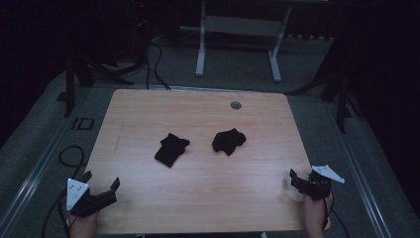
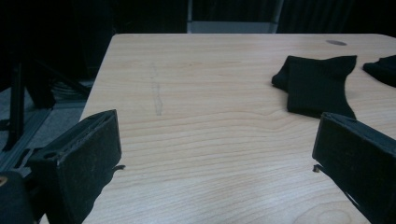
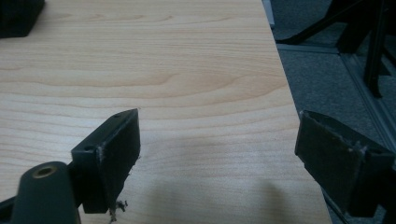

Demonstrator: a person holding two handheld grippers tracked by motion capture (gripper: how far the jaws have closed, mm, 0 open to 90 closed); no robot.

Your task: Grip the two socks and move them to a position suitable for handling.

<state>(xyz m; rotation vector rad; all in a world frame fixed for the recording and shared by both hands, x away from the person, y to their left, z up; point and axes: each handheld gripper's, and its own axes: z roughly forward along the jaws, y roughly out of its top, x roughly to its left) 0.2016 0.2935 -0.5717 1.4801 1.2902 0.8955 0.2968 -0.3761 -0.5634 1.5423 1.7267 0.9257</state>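
Your left gripper (image 1: 101, 186) sits at the lower left of the high view, jaws spread wide and empty. Your right gripper (image 1: 302, 181), at the lower right by the table (image 1: 198, 198) edge, is likewise released. Two black cloths, one (image 1: 171, 148) left of the other (image 1: 228, 141), lie apart mid-frame.

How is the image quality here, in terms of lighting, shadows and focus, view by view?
High view: the wooden table is evenly lit while the surroundings fall to near black; the two black cloths show little inner detail. Left gripper view: dim, cloth sharp, near jaws slightly soft. Right gripper view: soft shadows on the wood beneath the open jaws, no glare.
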